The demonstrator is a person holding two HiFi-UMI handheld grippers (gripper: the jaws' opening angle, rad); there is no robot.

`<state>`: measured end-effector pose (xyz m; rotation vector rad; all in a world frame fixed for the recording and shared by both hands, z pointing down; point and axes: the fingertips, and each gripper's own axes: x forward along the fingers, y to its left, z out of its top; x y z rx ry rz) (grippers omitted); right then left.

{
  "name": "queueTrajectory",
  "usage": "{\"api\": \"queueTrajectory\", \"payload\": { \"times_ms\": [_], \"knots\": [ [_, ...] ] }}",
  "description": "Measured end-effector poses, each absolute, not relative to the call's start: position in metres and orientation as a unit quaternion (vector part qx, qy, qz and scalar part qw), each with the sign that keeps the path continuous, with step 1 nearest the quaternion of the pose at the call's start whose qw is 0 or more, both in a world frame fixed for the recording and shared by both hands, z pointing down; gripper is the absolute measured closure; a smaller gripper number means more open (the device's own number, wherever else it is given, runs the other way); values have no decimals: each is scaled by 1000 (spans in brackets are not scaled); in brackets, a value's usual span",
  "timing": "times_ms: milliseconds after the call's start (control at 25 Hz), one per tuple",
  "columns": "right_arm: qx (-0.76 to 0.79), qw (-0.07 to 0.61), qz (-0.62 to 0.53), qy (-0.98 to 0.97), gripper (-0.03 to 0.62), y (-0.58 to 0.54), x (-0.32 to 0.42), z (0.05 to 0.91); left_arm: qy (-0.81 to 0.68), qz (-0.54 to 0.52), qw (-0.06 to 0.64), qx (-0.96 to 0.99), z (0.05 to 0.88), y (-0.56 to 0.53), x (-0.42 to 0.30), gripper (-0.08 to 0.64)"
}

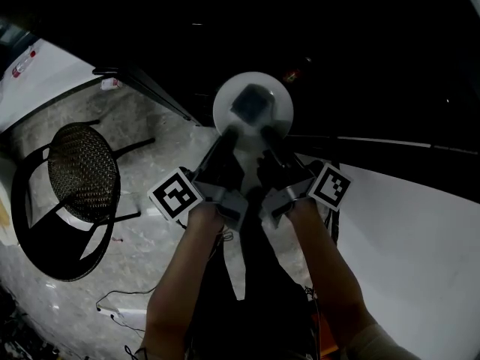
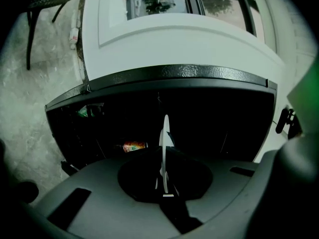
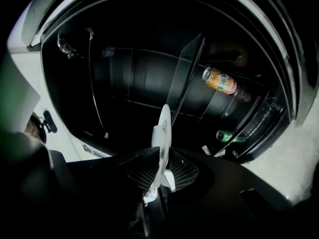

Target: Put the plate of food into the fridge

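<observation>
Plate (image 1: 225, 111): held at upper centre of frame, before the dark open fridge (image 1: 352, 58).
Left gripper (image 1: 229, 132): jaws clenched on plate rim.
Right gripper (image 1: 268, 135): jaws clenched on plate rim.
Food (image 1: 252, 102): grey block carried on plate.
Can (image 3: 220, 80): laid inside fridge, upper right.

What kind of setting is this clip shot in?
Probably a home kitchen or dining corner: an open fridge with a drink can inside, a mesh chair, and a speckled stone floor.

Food (image 1: 253, 102) on the plate (image 1: 224, 115) dim, unidentifiable; fridge interior (image 3: 129, 73) mostly in darkness.
</observation>
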<state>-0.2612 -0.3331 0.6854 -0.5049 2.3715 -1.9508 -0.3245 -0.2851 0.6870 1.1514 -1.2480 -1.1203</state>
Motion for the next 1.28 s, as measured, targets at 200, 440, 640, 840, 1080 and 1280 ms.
{"api": "queueTrajectory", "payload": {
  "times_ms": [200,440,640,840,1080,1280],
  "knots": [
    [-148,7,-611,778,466,-335,-265,686,-527,-495,512,464,691,-303,-337,536],
    [-151,2,-600,786,513,-339,-270,692,-531,-489,510,469,693,-316,-345,535],
    [-160,38,-635,755,551,-355,-277,694,-524,-488,504,483,695,-331,-352,535],
    [-182,74,-661,725,557,-356,-271,692,-509,-472,509,508,688,-329,-346,514],
    [-205,95,-667,709,560,-363,-270,692,-508,-433,518,535,686,-305,-331,459],
    [-208,95,-663,713,560,-367,-272,693,-526,-370,498,581,690,-305,-319,490]
  ]
}}
